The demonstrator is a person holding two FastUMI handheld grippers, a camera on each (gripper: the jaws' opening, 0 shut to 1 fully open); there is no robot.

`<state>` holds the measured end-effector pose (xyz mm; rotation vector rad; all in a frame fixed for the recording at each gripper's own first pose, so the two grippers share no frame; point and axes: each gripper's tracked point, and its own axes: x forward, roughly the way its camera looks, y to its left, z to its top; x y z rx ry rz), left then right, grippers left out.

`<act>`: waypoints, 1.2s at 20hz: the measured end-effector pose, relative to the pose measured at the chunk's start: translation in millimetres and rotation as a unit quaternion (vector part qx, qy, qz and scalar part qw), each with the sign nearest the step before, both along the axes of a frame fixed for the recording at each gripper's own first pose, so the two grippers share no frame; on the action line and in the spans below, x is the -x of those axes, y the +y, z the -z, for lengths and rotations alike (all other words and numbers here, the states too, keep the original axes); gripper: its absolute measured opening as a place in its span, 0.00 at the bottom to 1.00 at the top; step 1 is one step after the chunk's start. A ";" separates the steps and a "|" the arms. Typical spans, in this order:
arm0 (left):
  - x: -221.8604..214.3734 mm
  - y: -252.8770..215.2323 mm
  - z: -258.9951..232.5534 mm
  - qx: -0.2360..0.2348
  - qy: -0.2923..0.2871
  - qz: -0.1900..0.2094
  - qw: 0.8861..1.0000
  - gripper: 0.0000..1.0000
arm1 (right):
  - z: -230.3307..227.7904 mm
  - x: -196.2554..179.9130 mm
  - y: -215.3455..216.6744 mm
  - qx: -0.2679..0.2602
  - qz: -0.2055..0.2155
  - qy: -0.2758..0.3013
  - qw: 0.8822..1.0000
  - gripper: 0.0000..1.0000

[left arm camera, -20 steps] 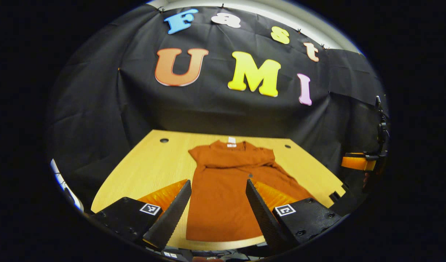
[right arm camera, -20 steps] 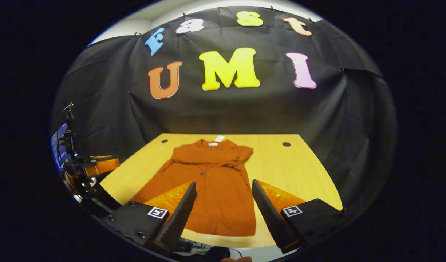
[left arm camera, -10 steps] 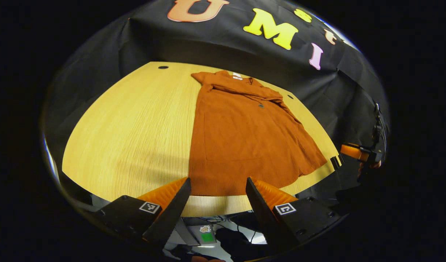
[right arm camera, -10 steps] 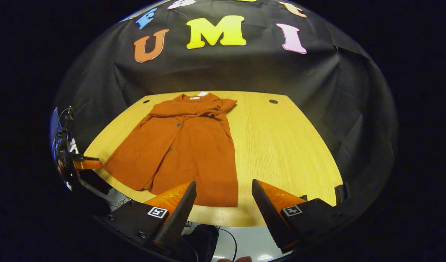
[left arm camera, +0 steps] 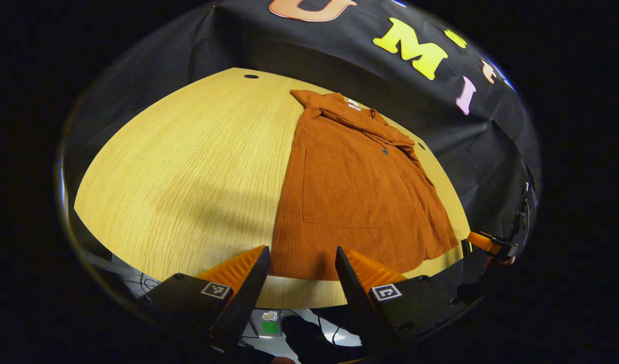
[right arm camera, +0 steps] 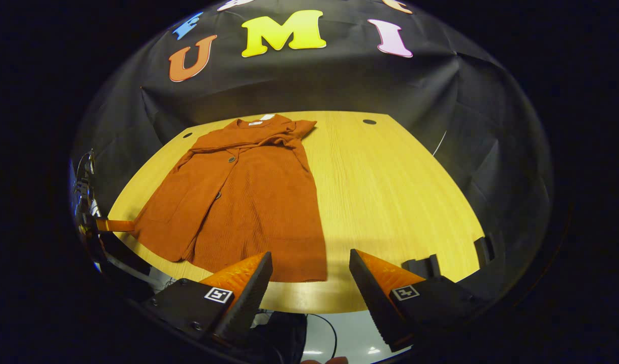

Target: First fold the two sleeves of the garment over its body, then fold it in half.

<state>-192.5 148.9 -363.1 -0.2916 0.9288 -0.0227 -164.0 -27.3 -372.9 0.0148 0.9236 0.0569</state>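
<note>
Garment (left arm camera: 354,192) flat, beyond gaping tongs (left arm camera: 302,260)

Both views high above table (left arm camera: 188,151) front edge

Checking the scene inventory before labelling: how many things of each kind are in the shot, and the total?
Rust-orange buttoned garment: 1
Wooden table: 1
Grippers: 2, left gripper and right gripper, both with fingers apart, above the table's near edge
Total: 4
</note>
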 end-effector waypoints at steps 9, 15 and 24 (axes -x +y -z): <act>-17.4 -22.1 11.1 0.031 0.030 -0.010 0.999 0.35 | 47.9 -2.7 6.5 0.024 0.006 0.040 0.999 0.98; -24.7 -23.0 13.4 0.046 0.040 -0.031 0.998 0.06 | 50.7 -14.6 23.1 -0.007 -0.006 0.048 0.999 0.78; -17.6 -42.5 -35.4 0.058 0.009 -0.002 0.998 0.04 | 20.2 -10.5 29.0 -0.110 0.017 0.069 0.991 0.02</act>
